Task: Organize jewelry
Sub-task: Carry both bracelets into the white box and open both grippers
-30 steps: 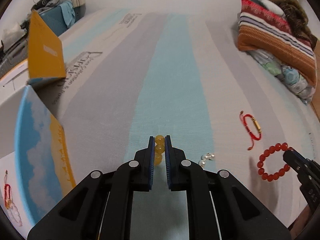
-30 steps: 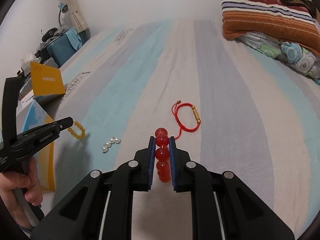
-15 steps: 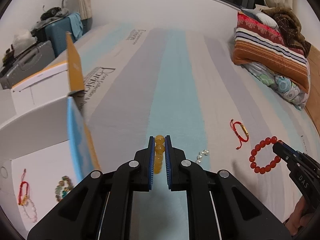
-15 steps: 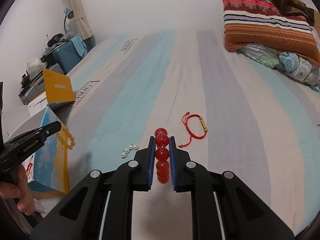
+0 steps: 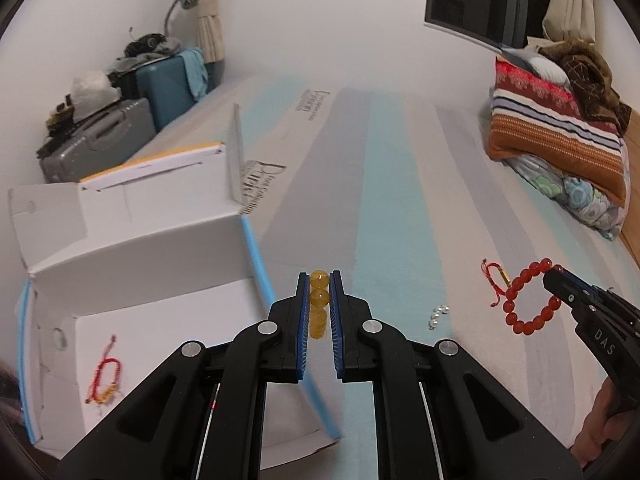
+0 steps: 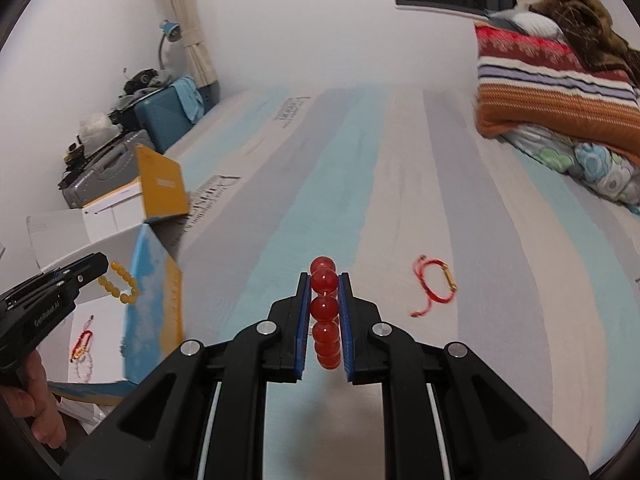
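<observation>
Yellow bead bracelet point(image 5: 319, 304) hung pinched in the left gripper point(image 5: 319, 312), above the near wall of the open box point(image 5: 160, 312). Right of the box, the right gripper point(image 6: 325, 320) was clamped on the red bead bracelet point(image 6: 325, 312), lifted above the striped bedsheet point(image 6: 360, 200).

Striped bed point(image 5: 392, 208), pale blue, grey and cream bands running away from us, printed lettering along the stripes beside the box. The open white box point(image 5: 160, 264) sits at the bed's edge, flaps up. Out from the box on the sheet lies a small cluster of pearls point(image 5: 438, 315), and beyond those a red cord bracelet point(image 6: 434, 286) with a gold tube, lying flat. Well away from the box, folded blankets point(image 5: 556, 128) are stacked on a floral quilt point(image 5: 576, 196).
</observation>
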